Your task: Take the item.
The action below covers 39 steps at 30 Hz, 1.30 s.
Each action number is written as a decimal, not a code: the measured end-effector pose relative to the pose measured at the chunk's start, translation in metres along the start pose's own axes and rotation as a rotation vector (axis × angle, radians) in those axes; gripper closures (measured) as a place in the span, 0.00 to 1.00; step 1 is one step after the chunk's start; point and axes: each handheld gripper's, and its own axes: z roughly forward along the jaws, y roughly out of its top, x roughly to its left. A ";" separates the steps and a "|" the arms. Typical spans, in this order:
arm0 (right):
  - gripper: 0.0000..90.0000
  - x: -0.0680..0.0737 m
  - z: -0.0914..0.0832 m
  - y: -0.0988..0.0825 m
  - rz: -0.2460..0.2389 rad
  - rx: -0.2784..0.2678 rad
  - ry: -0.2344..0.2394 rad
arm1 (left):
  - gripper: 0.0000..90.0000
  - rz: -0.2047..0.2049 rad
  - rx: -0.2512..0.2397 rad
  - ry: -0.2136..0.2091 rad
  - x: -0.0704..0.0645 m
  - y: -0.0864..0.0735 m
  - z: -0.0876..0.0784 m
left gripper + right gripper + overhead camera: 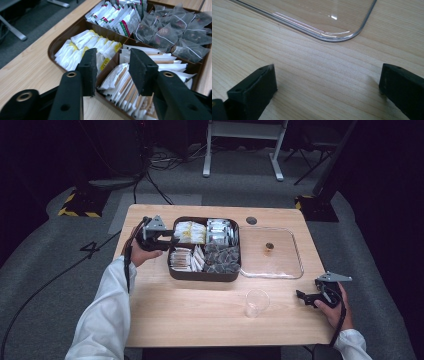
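1. Tray point(202, 276) is our landmark: dark brown, rounded corners, glossy moulded walls, split into four compartments, sitting mid-table on pale wood-grain table point(200, 320).
2. Far-left compartment: white sachets with yellow ends point(82, 47), packed upright. Far-right: white sachets with red-green print point(120, 18); print too small for us to read.
3. Near-left compartment: white flat sachets with tan stripes point(125, 82), filed on edge. Near-right: translucent mesh pyramid tea bags point(170, 32) with dark contents and white strings.
4. Clear lid point(272, 254) lies flat just right of the tray, touching its right edge as far as we can tell; rounded corners, small brown knob at centre. Right gripper view shows its glossy rounded corner point(352, 35) resting on the wood.
5. Clear plastic cup point(256, 302) stands upright in front of the tray, toward its right end.
6. We read a painted "4" on the grey floor left of the tray.
7. Left gripper point(167, 240) point(112, 71) is at the tray's left edge: jaws part open, holding nothing, straddling the divider between the two left compartments.
8. Right gripper point(305, 296) point(325, 92) is well right of the tray, near the lid's front corner: jaws spread wide, empty, low over bare wood.
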 end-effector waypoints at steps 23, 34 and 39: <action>0.02 0.000 0.000 0.000 0.000 0.000 0.000 | 0.83 0.080 0.264 -0.018 0.009 0.025 0.072; 0.02 0.000 0.000 0.000 0.000 0.000 0.000 | 0.83 0.067 0.288 0.004 0.013 0.022 0.085; 0.02 0.000 0.000 0.000 0.000 0.000 0.000 | 0.86 0.065 0.319 0.029 0.016 0.021 0.091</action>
